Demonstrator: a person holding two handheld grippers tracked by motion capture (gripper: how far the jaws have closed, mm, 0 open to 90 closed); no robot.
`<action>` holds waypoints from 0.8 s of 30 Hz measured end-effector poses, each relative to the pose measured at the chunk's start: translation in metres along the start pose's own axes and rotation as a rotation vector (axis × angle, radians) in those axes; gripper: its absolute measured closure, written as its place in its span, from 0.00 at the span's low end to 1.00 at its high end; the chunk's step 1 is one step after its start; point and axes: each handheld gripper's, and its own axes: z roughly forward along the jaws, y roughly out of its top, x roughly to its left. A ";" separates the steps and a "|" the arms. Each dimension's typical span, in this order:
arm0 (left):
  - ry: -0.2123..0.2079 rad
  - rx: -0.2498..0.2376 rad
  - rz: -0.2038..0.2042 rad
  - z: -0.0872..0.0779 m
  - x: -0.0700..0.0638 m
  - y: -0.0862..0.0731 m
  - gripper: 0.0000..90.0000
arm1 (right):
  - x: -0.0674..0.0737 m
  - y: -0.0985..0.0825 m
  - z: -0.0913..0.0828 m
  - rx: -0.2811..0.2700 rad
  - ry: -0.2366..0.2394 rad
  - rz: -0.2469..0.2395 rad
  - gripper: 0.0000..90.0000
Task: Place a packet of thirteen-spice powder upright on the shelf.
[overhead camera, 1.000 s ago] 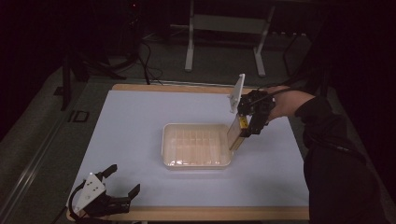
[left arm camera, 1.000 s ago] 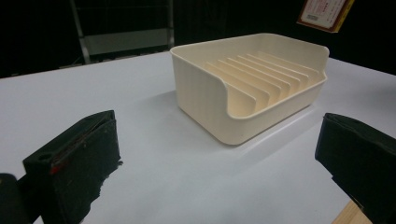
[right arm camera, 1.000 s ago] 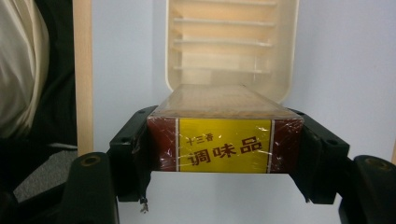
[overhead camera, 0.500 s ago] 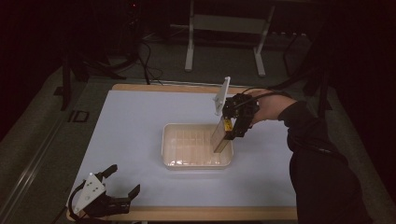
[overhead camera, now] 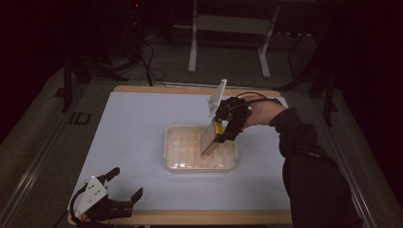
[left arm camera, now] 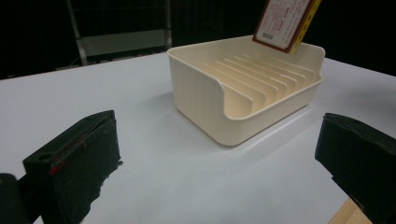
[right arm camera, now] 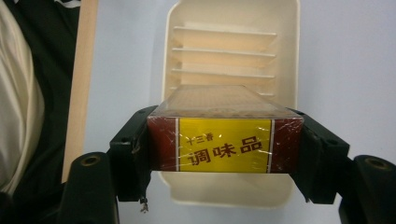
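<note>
Right gripper [right arm camera: 224,149] clamped on seasoning box [right arm camera: 224,140], poised over slotted tray [overhead camera: 201,148]. Next: align with slot, lower. Left gripper [overhead camera: 107,199] gaping, empty, on worktop [overhead camera: 138,123].

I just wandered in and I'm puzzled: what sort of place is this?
Probably a lab or test room set up for recording. A lit white table stands in a dark room, cables trail on the floor behind, and hand-held grippers work with a box and a slotted tray.
</note>
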 end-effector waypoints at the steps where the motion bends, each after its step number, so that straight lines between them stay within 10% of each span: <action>1: -0.001 0.000 0.001 0.000 0.000 0.000 0.00 | -0.001 0.000 0.002 -0.006 0.000 0.001 0.36; 24: -0.011 0.006 0.001 0.001 0.000 0.000 0.00 | -0.021 -0.008 0.038 -0.086 0.009 0.050 0.36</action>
